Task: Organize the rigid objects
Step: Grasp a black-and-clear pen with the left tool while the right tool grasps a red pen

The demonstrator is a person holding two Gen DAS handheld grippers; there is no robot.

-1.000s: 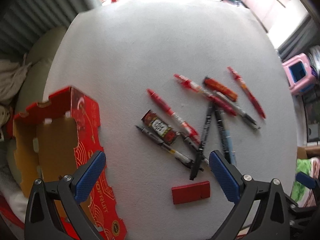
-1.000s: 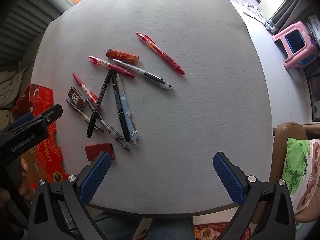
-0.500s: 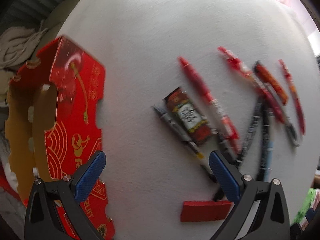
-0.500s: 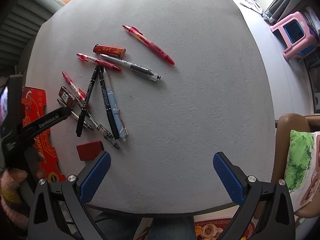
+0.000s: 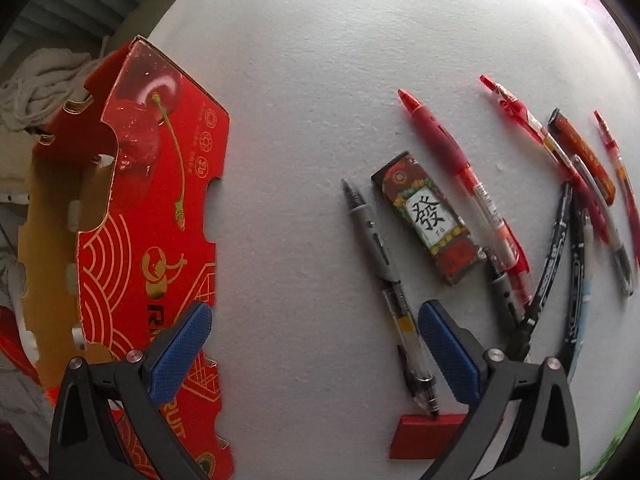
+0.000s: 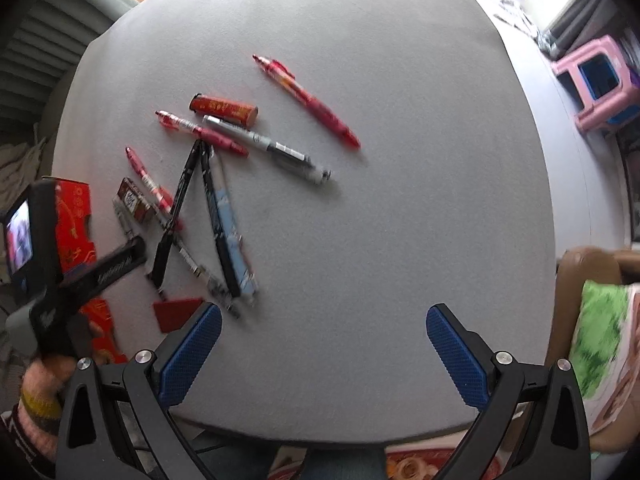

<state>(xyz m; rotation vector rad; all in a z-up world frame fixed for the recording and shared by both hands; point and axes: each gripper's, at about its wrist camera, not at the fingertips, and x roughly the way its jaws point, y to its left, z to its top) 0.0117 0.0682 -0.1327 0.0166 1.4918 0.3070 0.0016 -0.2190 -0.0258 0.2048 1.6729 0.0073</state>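
Observation:
Several pens lie scattered on the white round table (image 5: 304, 80): a grey clear pen (image 5: 384, 280), a red pen (image 5: 460, 176), black pens (image 5: 548, 264). A patterned eraser block (image 5: 430, 216) lies between the grey and red pens. A flat red block (image 5: 424, 436) sits at the near edge. My left gripper (image 5: 316, 352) is open, low over the table, its right finger beside the grey pen. An open red cardboard box (image 5: 152, 216) stands on the left. My right gripper (image 6: 324, 352) is open over bare table; the pens (image 6: 224, 216) lie to its left.
A long red pen (image 6: 308, 100) and a red tube (image 6: 224, 109) lie farther out. A pink stool (image 6: 596, 80) stands on the floor at right. A chair with a green cushion (image 6: 596, 344) is by the table's near right edge.
My left gripper has moved forward and left and dropped closer to the table, so the box and grey pen loom larger. The right gripper has shifted slightly; both stay open.

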